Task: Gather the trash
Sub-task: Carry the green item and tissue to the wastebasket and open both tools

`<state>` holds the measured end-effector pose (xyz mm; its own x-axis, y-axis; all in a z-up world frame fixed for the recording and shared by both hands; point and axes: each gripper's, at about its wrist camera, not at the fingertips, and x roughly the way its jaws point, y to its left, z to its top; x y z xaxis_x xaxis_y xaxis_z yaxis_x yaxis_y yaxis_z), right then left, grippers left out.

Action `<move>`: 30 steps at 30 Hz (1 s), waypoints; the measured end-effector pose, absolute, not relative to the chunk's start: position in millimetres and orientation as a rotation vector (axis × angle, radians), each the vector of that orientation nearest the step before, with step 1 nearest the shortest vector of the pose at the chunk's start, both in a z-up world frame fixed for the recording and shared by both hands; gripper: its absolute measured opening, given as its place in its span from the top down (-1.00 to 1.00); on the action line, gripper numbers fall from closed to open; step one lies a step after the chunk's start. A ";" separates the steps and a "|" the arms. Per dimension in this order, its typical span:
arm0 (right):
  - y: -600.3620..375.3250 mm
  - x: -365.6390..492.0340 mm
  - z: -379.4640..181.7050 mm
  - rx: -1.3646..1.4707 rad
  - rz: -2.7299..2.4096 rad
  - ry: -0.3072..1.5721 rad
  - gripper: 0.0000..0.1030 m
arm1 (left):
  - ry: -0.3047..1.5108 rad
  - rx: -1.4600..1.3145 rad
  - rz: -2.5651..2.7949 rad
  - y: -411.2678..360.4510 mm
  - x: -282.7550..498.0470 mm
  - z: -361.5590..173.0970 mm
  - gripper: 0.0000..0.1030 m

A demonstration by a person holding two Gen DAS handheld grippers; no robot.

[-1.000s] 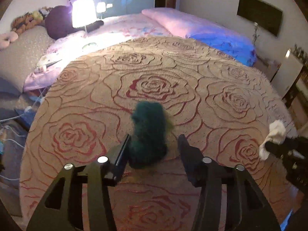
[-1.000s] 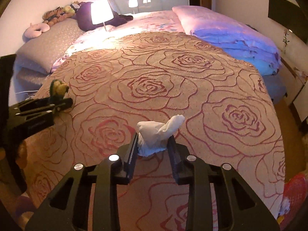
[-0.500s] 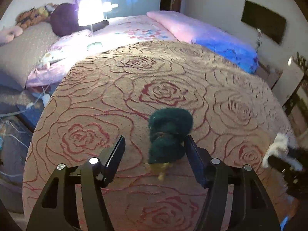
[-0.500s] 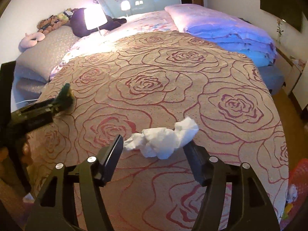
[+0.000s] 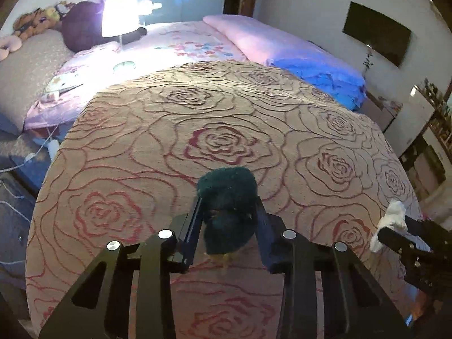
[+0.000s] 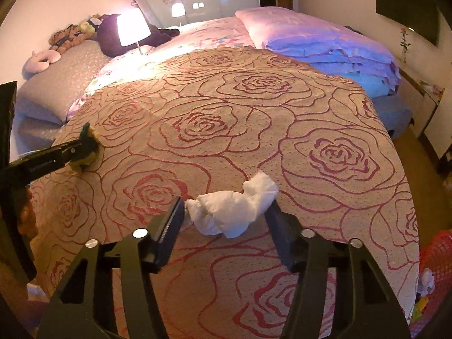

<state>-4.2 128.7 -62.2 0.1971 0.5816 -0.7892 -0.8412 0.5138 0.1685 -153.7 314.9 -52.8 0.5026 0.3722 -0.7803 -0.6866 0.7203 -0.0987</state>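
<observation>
I can read no text from here; the left claw (image 6: 84, 152) carries a small pale marking on its side, but it is too blurred.

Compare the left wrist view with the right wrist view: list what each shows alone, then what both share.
Only the left wrist view: the green face of the scouring sponge between the left gripper fingers, whose jaws are closing on it, and cables on the floor.

Only the right wrist view: the red mesh basket by the bed, and a pink neck pillow.

Both: the rose-patterned blanket, lit lamp, the crumpled tissue between the closing jaws of the right gripper, and folded quilts.
</observation>
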 end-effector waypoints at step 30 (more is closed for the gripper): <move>74.7 30.8 -51.9 -0.240 0.869 0.913 0.31 | 0.853 -0.321 0.527 249.8 -113.5 -44.4 0.38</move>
<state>30.8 74.7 -51.9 0.3085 0.5544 -0.7729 -0.7448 0.6463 0.1663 -113.5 249.8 -44.4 0.5421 0.3102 -0.7810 -0.5598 0.8264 -0.0603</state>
